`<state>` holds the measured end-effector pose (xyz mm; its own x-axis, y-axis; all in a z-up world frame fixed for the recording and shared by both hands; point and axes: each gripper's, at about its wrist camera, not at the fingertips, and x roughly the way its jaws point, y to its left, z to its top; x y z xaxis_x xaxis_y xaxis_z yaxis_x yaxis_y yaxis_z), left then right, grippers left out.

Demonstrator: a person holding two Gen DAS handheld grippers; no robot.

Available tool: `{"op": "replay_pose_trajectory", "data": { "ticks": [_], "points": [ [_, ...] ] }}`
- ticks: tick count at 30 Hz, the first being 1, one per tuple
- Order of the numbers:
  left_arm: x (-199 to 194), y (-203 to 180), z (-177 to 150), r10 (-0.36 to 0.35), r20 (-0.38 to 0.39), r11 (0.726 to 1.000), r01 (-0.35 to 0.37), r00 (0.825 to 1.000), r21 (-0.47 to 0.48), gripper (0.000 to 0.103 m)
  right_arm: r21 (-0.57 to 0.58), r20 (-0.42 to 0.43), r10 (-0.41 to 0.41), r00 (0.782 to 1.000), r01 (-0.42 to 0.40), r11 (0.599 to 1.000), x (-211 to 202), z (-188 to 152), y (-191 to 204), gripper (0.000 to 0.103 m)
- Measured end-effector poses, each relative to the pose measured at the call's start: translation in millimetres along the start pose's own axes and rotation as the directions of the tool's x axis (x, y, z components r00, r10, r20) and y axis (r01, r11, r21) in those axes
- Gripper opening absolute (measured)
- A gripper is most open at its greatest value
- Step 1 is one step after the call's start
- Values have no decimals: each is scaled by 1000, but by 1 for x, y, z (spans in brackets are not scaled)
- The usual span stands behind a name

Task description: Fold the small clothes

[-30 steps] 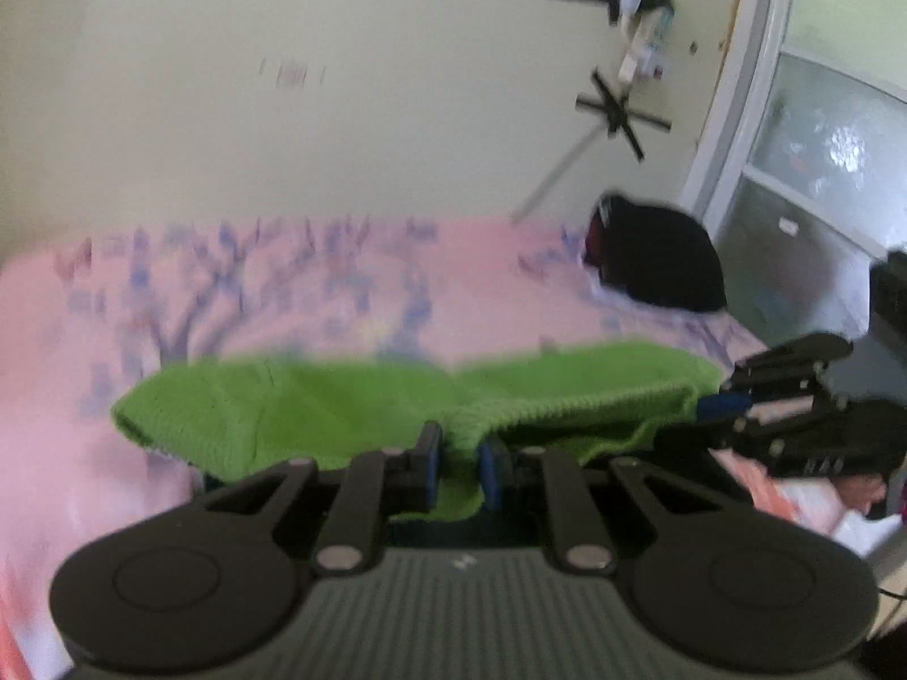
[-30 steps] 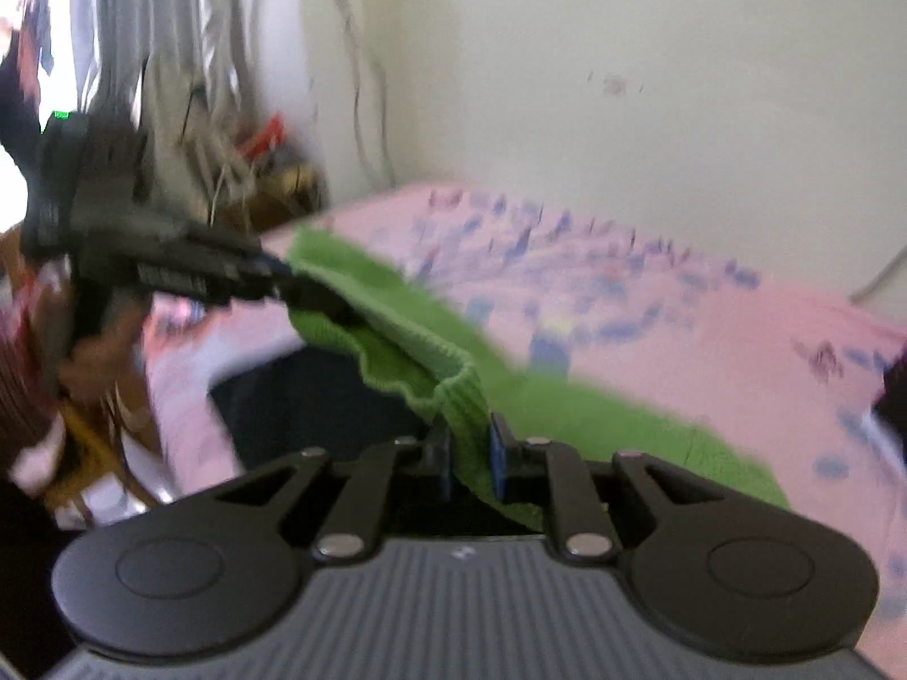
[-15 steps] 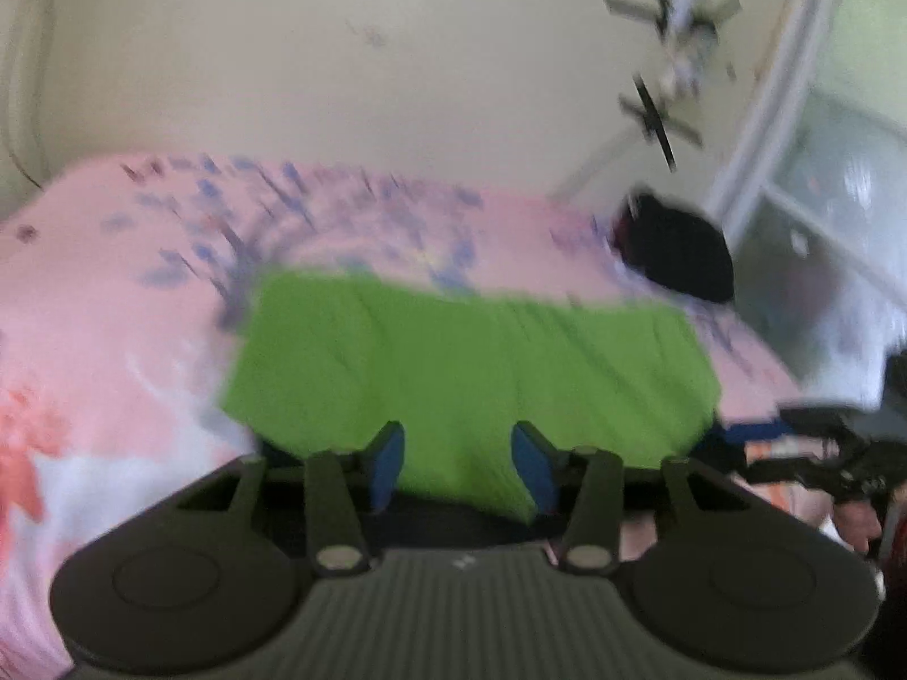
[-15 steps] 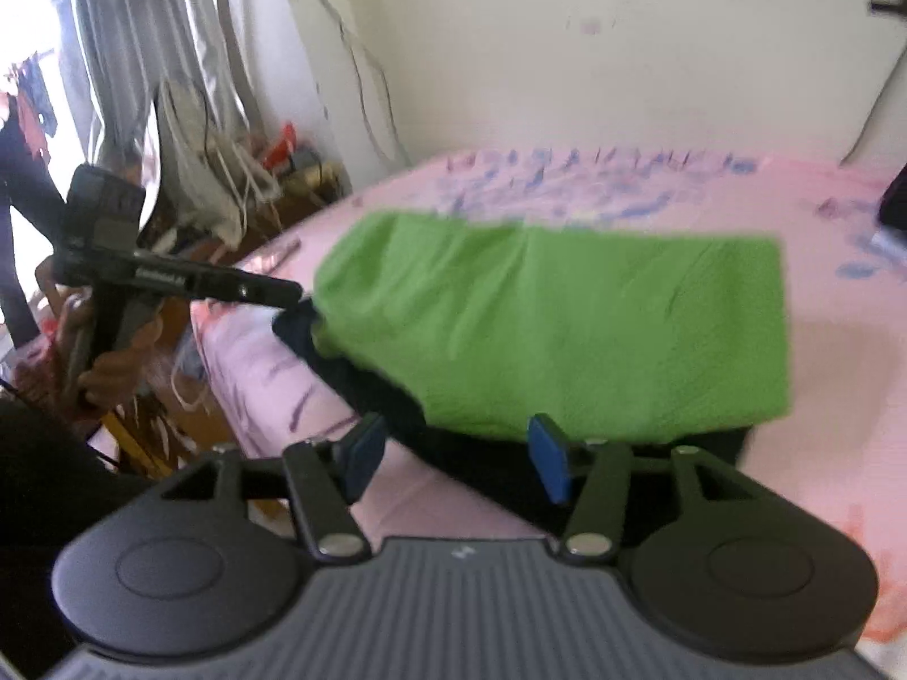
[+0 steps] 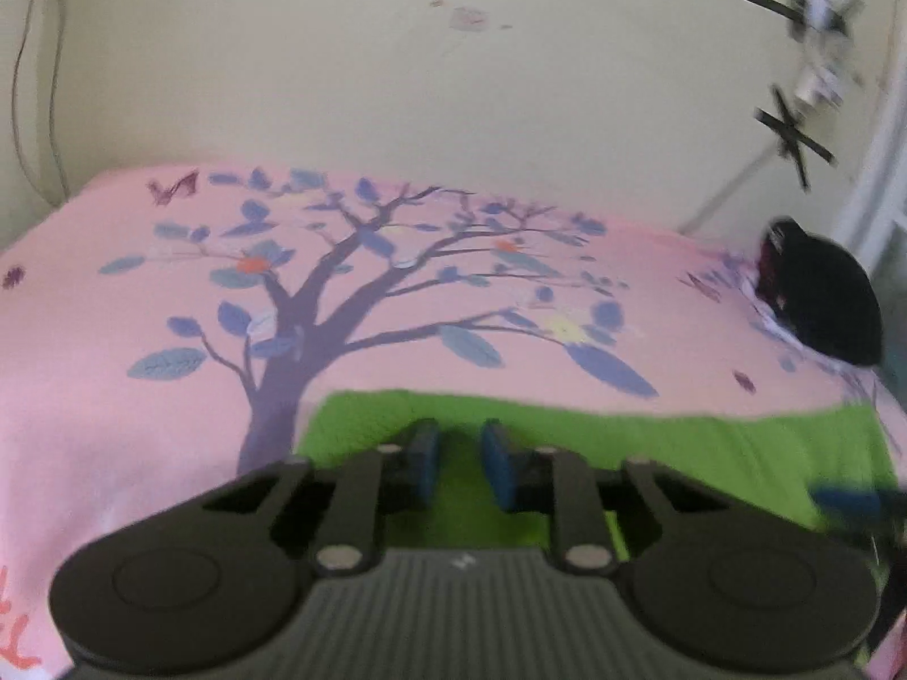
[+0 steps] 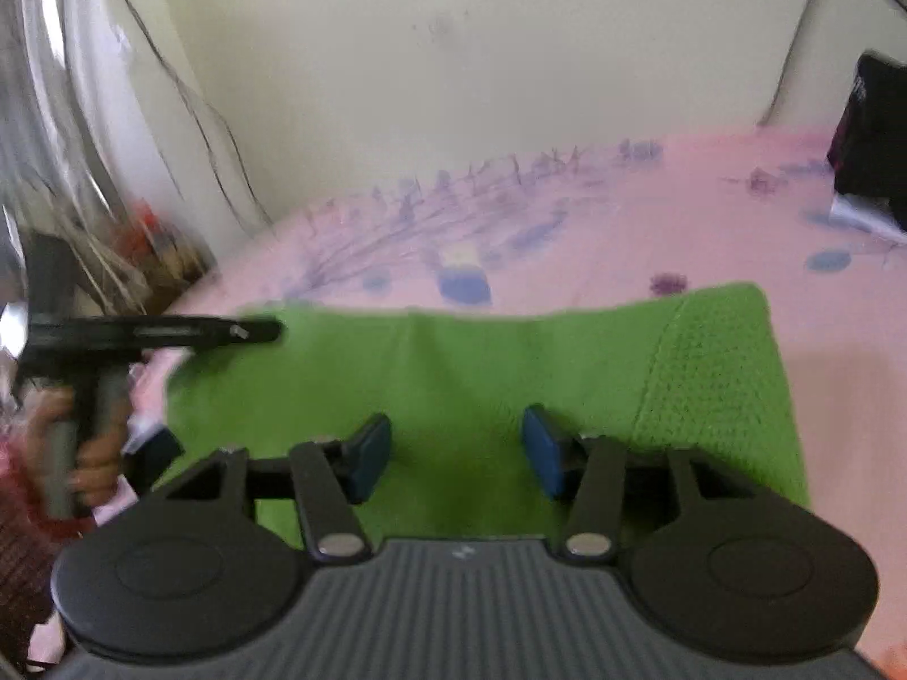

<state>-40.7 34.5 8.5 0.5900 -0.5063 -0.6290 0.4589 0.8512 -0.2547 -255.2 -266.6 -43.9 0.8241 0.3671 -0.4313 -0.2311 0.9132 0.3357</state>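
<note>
1. Writing: none can be read. A small pale mark sits on the ribbed body of each gripper, too blurred to make out.
2. Cloth (image 5: 669,453), green knit, lies flat on the bed (image 5: 113,374), near its front edge, on a pink sheet printed with a purple tree.
3. Left gripper (image 5: 458,467) hovers over the cloth's left part; its jaws stand slightly apart with green showing between the blue pads (image 5: 422,464), gripping nothing.
4. Right gripper (image 6: 456,450) sits over the cloth (image 6: 482,362) with its jaws spread wide, empty.
5. In the right wrist view the left gripper (image 6: 249,332) shows side-on at the cloth's left edge, held by a hand (image 6: 85,453); whether it touches the cloth cannot be told.
6. Black bag (image 5: 822,294) rests at the bed's far right corner, partly cut off in the right wrist view.
7. Hard to make out: the blurred clutter beside the curtain (image 6: 51,113), the black items hung on the wall (image 5: 793,73), and a blue smear at the left view's right edge.
</note>
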Motion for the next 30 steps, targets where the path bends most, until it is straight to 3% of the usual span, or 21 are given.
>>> {"op": "replay_pose_trajectory", "data": {
  "ticks": [4,6,8,12,14,16,17,19,20,21,24,26,28,30],
  "points": [
    [-9,1,1,-19,-25,999,18,1000,-40,16,65,-26,21,999,-20,998,-35,-5,-17,41],
    [-26,1,-1,-60,-18,996,58,998,-67,25,157,28,43,999,-47,986,-70,-8,-35,46],
    [-48,-2,-5,-145,21,985,146,989,-89,25,237,97,26,995,-49,970,-97,-13,-52,52],
    [-64,-22,-12,-330,26,940,331,944,-88,22,411,124,-10,992,-43,910,-115,-21,-89,54],
    [-56,-39,-16,-410,-16,910,408,912,-75,22,464,74,-12,997,-23,885,-101,-27,-98,55],
    [-46,-52,-22,-455,-50,890,452,889,-67,22,486,16,42,999,-45,873,-79,-32,-96,63],
    [-39,-58,-28,-456,-68,890,453,887,-63,22,484,-9,53,999,-42,874,-70,-36,-93,61],
    [-18,-61,-40,-428,-134,903,420,894,-87,19,477,17,67,998,-67,876,-57,-39,-85,56],
    [-7,-60,-48,-412,-168,911,400,896,-99,5,480,2,87,996,-77,874,-50,-38,-83,40],
    [-2,-55,-55,-433,-151,901,419,889,-115,6,492,-17,107,994,-85,866,-45,-38,-82,36],
    [0,-40,-57,-477,-139,871,447,868,-203,6,520,9,162,987,-142,842,-42,-29,-80,34],
    [-2,-38,-58,-481,-133,868,450,866,-210,6,495,82,238,968,-247,833,-53,-10,-70,32],
    [-6,-40,-60,-471,-127,876,446,873,-182,6,414,126,297,947,-322,852,-58,16,-48,32],
    [-15,-40,-58,-467,-118,880,448,876,-155,6,317,108,324,940,-341,885,-48,42,-18,32]
  ]
}}
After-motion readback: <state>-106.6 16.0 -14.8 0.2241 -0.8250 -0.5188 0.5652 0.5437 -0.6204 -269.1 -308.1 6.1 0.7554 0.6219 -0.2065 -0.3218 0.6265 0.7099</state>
